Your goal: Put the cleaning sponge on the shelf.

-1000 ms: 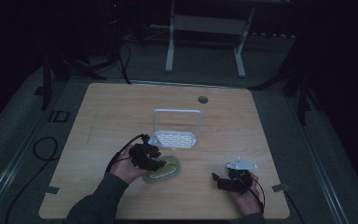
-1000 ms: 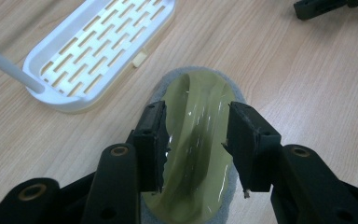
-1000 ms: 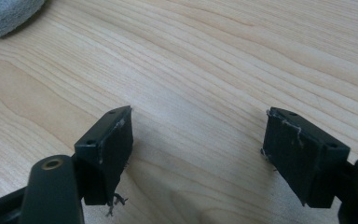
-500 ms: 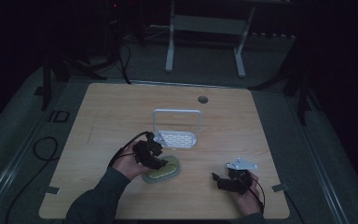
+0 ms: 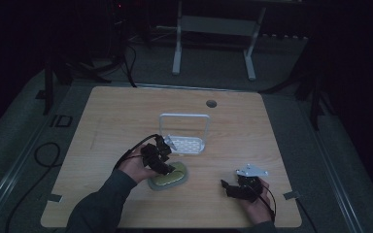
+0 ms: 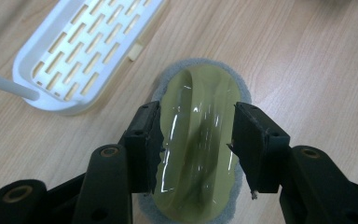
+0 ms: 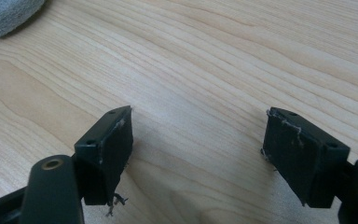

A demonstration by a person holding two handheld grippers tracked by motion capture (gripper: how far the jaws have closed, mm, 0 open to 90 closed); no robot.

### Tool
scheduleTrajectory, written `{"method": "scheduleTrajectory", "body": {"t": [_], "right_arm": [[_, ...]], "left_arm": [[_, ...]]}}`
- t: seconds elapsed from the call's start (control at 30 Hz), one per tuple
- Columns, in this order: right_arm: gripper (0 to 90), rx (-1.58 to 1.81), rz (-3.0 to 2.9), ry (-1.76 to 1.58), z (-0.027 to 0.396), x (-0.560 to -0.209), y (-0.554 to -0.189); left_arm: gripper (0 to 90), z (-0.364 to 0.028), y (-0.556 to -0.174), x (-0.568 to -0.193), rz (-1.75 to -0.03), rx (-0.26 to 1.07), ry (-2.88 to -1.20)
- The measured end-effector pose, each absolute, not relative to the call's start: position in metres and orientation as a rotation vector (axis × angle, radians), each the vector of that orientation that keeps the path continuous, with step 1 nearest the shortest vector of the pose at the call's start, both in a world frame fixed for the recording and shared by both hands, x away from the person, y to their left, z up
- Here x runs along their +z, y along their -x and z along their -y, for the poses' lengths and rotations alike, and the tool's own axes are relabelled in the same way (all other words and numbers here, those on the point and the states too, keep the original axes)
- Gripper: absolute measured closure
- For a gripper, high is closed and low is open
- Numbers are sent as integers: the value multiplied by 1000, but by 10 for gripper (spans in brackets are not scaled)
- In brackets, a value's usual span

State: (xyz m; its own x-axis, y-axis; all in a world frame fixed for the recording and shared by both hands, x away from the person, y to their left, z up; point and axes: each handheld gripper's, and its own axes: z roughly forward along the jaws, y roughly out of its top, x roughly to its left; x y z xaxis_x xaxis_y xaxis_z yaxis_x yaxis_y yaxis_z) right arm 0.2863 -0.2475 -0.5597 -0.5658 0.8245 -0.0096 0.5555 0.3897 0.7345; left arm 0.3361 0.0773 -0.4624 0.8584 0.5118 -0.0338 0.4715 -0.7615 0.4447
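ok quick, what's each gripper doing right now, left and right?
Left gripper: fingers have just been opening, now open astride the yellow-green scrubber, not clamping it.
Right gripper: open, nothing between its fingers, over bare table.

The table [image 5: 126,116] is carrying everything here. The rack [image 5: 185,143] is sitting near the middle, and the scrubbing pad [image 5: 169,177] is lying just on its near side, slightly to the left. The left gripper [image 5: 162,162] is hovering over the pad's left end, its jaws straddling the handle ridge with gaps on both sides. The right gripper [image 5: 229,187] is resting well off to the right, near the table's near edge. A round hole [image 5: 211,103] is sitting far back, right of the rack.
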Motion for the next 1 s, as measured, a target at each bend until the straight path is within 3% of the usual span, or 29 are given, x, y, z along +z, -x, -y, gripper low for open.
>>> {"method": "scheduleTrajectory", "body": {"t": [1.0], "right_arm": [[237, 991, -2280, -1195, 247, -560, -286]], "left_arm": [[562, -58, -349, -467, -673, 40, -2775]]}}
